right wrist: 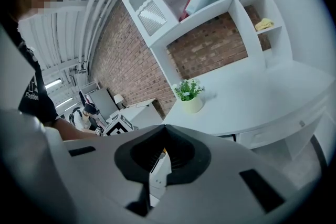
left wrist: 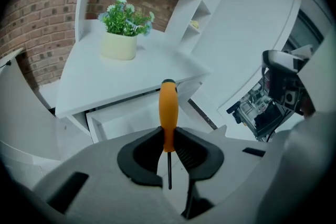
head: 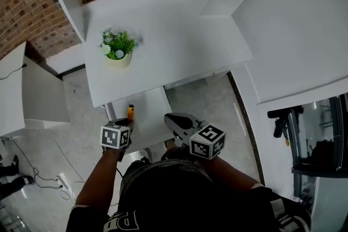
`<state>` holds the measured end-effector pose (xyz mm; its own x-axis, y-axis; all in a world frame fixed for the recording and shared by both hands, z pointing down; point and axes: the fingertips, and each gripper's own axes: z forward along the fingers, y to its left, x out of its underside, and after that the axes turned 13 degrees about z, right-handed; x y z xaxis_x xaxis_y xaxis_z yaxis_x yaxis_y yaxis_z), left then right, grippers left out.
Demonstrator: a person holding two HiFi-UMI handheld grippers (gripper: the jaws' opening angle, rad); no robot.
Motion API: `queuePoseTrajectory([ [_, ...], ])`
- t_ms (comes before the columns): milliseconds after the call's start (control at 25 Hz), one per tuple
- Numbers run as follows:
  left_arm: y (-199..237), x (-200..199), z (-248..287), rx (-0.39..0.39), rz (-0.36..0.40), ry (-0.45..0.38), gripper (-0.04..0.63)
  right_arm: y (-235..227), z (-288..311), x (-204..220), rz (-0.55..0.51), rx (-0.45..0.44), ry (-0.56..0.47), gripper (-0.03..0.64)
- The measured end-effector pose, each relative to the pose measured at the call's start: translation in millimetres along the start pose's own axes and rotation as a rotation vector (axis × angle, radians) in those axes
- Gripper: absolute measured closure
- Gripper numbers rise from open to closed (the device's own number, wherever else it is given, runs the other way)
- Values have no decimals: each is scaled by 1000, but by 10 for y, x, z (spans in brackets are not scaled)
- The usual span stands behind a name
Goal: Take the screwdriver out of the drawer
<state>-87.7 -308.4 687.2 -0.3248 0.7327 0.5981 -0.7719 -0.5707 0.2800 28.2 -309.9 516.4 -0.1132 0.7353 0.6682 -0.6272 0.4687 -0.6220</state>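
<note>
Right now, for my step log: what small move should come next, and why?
Probably lift the left gripper up and over to the desk top: its jaws are shut on the screwdriver, orange handle upward, and it hangs above the open drawer.

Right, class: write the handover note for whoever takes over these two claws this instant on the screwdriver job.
Left claw: shut on the screwdriver by its orange handle, shaft pointing back at the person.
Right claw: shut, empty, beside the left one.
Drawer: open under the desk, below the screwdriver.
Done: drawer open, screwdriver gripped and raised.
Left: carry it clear of the drawer; the desk looks a sensible spot.
</note>
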Motion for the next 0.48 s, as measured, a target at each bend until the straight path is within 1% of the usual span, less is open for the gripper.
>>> queuePoseTrajectory([
  [120, -66, -132, -194, 6, 7, -59, 518, 106, -20, 23, -37, 4, -9, 612],
  [320, -164, -293, -610, 13, -11, -176, 518, 291, -90, 53, -97, -6, -12, 612],
  [480, -218, -432, -998, 7, 10, -266, 518, 430, -122, 26, -131, -2, -27, 612],
])
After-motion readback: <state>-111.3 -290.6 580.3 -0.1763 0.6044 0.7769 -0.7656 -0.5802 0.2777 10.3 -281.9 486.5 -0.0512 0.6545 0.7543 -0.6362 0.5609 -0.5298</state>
